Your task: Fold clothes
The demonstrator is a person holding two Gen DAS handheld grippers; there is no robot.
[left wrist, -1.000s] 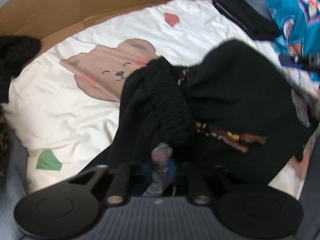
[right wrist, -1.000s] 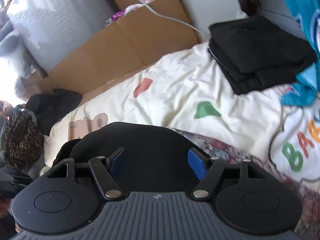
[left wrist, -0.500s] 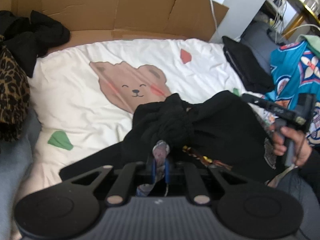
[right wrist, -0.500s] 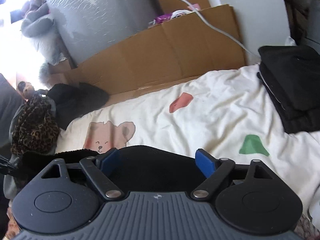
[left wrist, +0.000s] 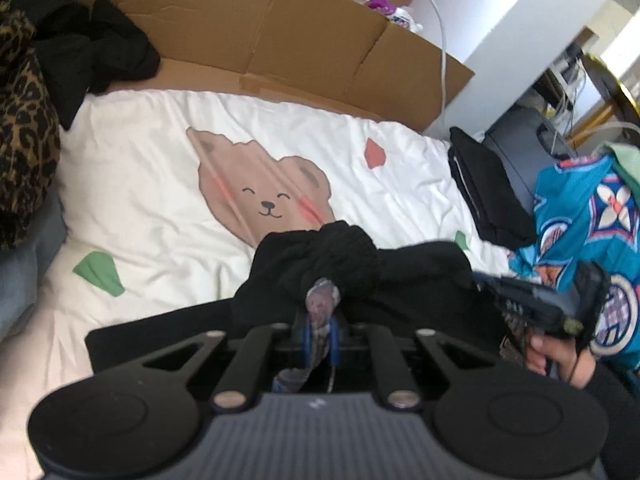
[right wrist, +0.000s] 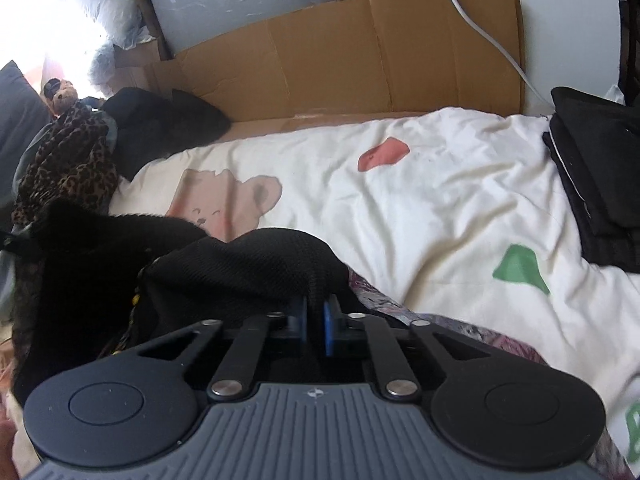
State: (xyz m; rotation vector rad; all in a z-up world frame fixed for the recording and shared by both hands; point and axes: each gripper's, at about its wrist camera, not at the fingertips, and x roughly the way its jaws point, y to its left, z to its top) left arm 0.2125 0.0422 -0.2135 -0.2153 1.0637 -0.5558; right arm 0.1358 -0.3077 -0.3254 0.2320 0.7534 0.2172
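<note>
Black fabric fills the space just ahead of both tongs: a black garment bunched on the bed's white duvet, over the lower edge of its printed bear. The left tongs are clenched on a patterned grey-pink part of the garment, which sticks up between the 2 blue pads, with the gathered black waistband directly beyond them. To the right of the left tongs, the person's right hand holds the other tool against the garment's far side.

In the right wrist view, the right tongs are clenched on a fold of the black garment, the blue pads nearly meeting with cloth pinched between them. The cloth rises in a hump ahead of and to the left of these tongs. Further ahead lies the duvet, and beyond it a wall of brown cardboard. Far right of the right tongs sits a stack of folded black clothes; far left lies a leopard-print cloth beside a loose black heap.
</note>
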